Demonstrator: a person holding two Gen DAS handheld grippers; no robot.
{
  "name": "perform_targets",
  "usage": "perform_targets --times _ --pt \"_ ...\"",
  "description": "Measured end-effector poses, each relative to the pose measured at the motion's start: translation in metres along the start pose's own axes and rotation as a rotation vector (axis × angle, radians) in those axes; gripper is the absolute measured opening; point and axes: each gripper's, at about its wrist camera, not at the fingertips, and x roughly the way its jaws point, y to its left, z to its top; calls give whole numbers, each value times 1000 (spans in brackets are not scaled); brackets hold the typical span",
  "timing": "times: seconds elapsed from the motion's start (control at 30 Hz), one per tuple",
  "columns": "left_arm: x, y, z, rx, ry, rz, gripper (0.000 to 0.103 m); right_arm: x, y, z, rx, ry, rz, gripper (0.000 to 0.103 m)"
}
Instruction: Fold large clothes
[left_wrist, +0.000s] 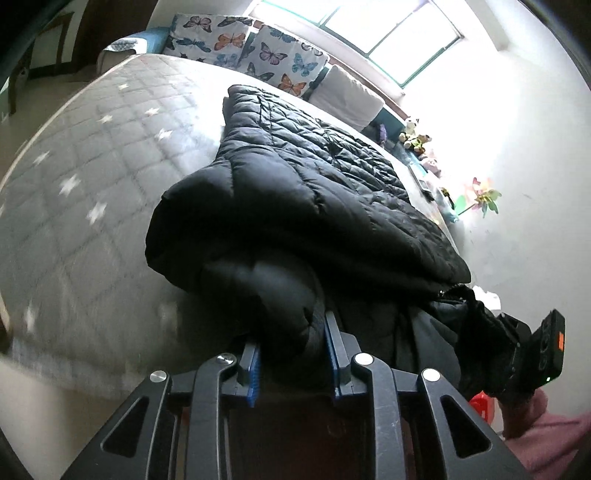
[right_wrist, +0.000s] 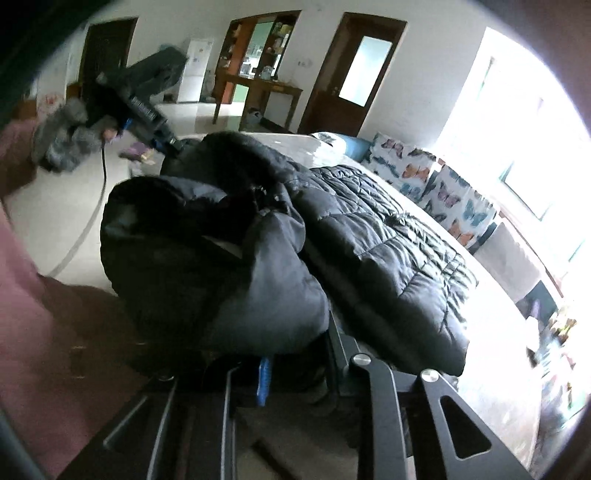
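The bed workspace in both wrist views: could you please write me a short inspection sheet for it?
Surface: quilted mattress with star print, bare apart from the jacket.
Job's things: black puffer jacket spread across the mattress, its near edge bunched and lifted.
Clutter: butterfly cushions and a white pillow at the far side; soft toys and a pinwheel beside the bed.
Grippers: left hand-held gripper shut on the jacket's edge; right hand-held gripper shut on another bunched part.
Cables: one dark cable hanging near the floor.
Surroundings: bright window, wooden door, table.
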Motion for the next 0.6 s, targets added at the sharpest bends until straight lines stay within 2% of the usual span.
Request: perform_targets --times 0.1,0.3,0.4,0.6 --pt "-12 -3 -23 -29 -8 -9 29 -7 8 -2 6 -7 7 26" --pt "-30 -10 -17 -57 -45 -42 29 -2 -23 14 53 -69 -6 26" --pt "-38 -12 -6 -66 -55 -56 29 -3 -32 22 80 -105 -10 26" --pt "-43 -8 38 -136 -62 -126 29 5 -59 46 100 -181 -52 25"
